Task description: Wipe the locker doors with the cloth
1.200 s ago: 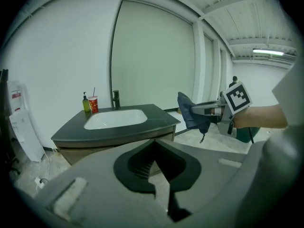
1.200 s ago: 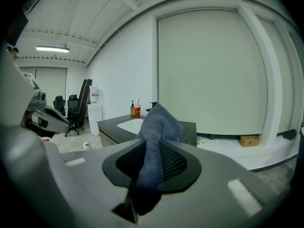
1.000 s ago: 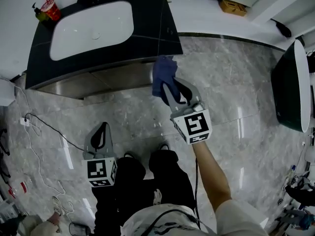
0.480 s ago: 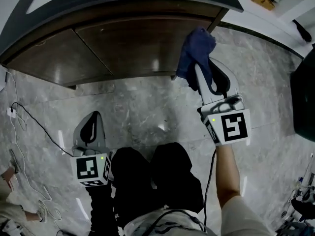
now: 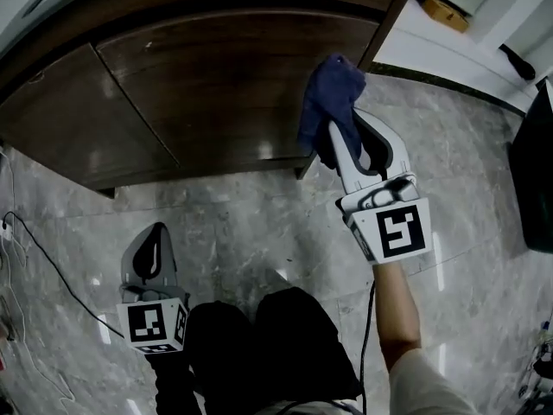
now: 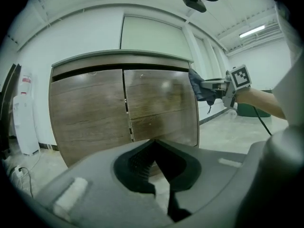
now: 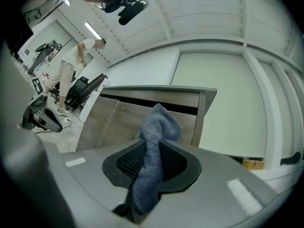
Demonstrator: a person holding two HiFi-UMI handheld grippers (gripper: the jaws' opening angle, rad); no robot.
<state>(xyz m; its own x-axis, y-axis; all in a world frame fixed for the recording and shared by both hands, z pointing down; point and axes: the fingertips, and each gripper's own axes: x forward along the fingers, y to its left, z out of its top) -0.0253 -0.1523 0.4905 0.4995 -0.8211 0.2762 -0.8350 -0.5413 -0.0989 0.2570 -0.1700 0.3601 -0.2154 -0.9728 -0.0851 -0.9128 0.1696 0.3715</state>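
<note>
Cloth (image 5: 331, 102) runs lengthwise along right tongs (image 5: 339, 145) pinching it, tip toward locker doors (image 5: 216, 93); left tongs (image 5: 154, 232) pressed together.

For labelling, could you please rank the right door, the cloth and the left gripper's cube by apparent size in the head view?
1. Right door
2. Cloth
3. Left gripper's cube, only slightly smaller and nearer the camera

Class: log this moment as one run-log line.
right gripper: shut on cloth | cloth: by right locker door, contact unclear | left gripper: shut, empty
</note>
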